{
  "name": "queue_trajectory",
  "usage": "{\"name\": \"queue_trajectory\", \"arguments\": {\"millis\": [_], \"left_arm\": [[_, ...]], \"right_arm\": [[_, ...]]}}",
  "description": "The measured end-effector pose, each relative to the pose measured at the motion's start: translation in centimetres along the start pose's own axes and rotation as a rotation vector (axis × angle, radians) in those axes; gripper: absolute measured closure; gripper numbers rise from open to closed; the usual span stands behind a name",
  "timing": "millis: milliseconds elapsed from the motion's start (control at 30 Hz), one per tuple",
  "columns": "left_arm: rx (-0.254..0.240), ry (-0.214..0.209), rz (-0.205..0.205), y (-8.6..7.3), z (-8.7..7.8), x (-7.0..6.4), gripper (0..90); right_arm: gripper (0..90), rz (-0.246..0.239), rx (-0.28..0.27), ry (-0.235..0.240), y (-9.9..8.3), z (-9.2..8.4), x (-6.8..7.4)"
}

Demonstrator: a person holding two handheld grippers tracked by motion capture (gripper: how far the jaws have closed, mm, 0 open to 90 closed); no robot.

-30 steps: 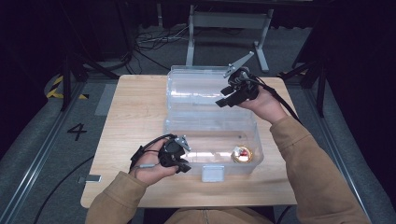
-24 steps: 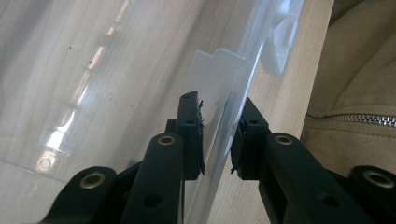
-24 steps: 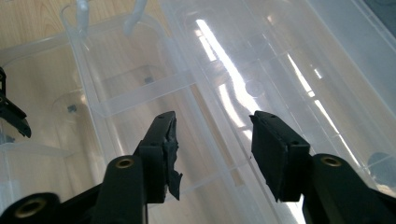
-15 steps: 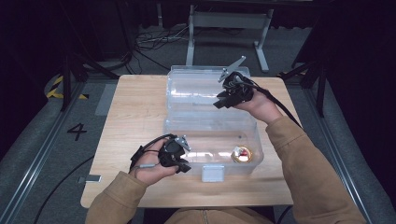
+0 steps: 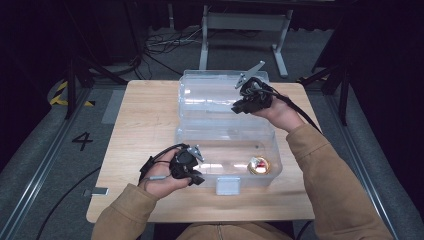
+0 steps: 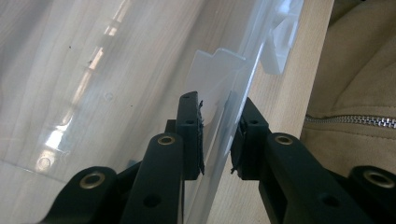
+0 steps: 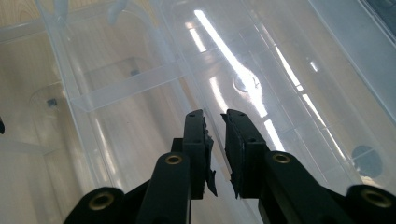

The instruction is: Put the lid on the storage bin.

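High view: a clear plastic box (image 5: 227, 160) stands open in the middle of the wooden counter (image 5: 140, 125), its lid (image 5: 215, 95) raised at the far side. A small round red and gold object (image 5: 259, 165) lies inside the box, at its near right corner. A white latch (image 5: 227, 186) sits at the middle of the box's near wall.

Left gripper (image 5: 196, 172) is at the near left corner of the box. Left gripper view: its fingers (image 6: 190, 135) stand at a moderate gap, one on each side of the clear near wall (image 6: 219, 126); whether the pads press the wall cannot be told.

Right gripper (image 5: 239, 106) is at the right end of the raised lid. Right gripper view: its fingers (image 7: 239, 149) have just been closing and now stand narrow, with a thin clear edge of the lid (image 7: 215, 135) between them; contact cannot be confirmed.
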State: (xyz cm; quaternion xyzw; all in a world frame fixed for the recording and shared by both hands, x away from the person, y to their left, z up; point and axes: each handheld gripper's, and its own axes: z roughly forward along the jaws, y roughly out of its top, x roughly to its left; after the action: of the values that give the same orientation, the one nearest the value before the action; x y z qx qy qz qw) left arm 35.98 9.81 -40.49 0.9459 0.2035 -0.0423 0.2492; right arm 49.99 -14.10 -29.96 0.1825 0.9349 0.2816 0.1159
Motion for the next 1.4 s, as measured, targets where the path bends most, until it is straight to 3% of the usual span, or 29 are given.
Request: {"name": "queue_trajectory", "arguments": {"millis": [867, 1400], "left_arm": [[-0.004, -0.001, -0.006, 0.0, 0.0, 0.0, 75.7], [-0.005, -0.002, -0.008, -0.1, 0.0, 0.0, 75.6]], "right_arm": [[78.6, -0.083, -0.016, 0.008, -0.6, -1.8, 2.6], [78.5, -0.094, -0.024, 0.027, -1.3, -2.8, 4.1]]}}
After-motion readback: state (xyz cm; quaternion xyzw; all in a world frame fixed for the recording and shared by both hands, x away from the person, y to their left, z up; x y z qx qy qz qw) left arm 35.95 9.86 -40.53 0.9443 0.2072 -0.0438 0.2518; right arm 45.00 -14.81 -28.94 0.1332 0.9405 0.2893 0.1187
